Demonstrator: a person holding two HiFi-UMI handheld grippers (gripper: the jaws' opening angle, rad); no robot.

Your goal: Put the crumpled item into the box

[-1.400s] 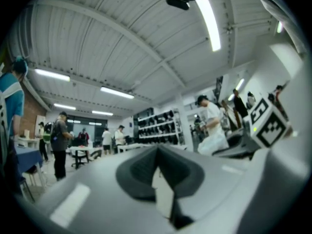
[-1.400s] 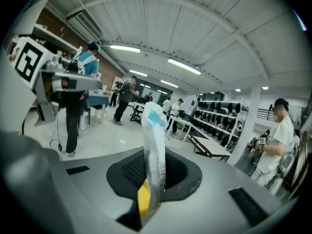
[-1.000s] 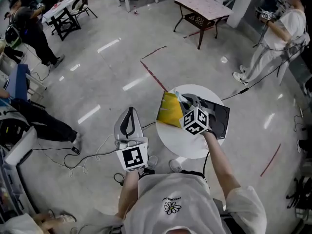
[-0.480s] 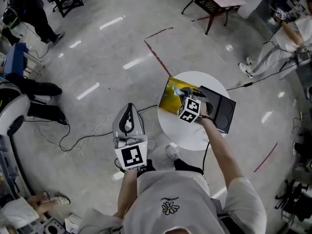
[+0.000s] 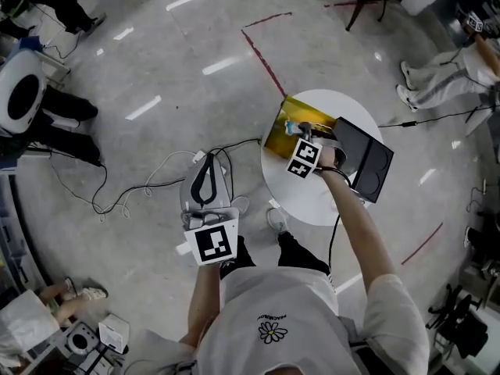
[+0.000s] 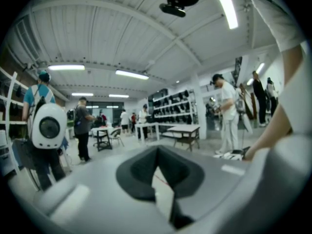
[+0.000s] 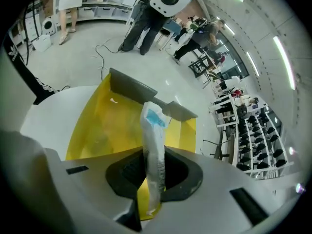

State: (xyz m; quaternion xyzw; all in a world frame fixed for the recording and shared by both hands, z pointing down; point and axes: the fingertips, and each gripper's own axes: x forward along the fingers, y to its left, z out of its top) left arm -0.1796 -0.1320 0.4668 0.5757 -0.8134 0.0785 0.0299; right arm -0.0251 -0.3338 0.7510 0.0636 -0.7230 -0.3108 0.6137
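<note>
- Our right gripper [image 7: 151, 177] is closed down narrow on the crumpled item [image 7: 153, 145], a white wad with a blue patch near its top end; the pads press on it from both sides.
- The crumpled item sticks out past the jaws as a long upright strip, and it hangs over the open mouth of the box [image 7: 97, 126]. We cannot tell whether its far end touches the inside.
- The box has a yellow inside and grey flaps folded outward at the far edge. It sits on the round white counter [image 5: 312, 201], at the side farthest from us.
- Just beside the box, on our right, lies a dark flat board [image 5: 367, 162] that reaches past the counter's rim.
- Our left gripper [image 5: 205, 162] has its jaws together with nothing between them. It hangs over the floor [image 5: 156, 69], well apart from the counter on its left side.
- Cables [image 5: 133, 198] trail across the floor near the left gripper.
- In the left gripper view we see people [image 6: 226, 113] standing about the room.
</note>
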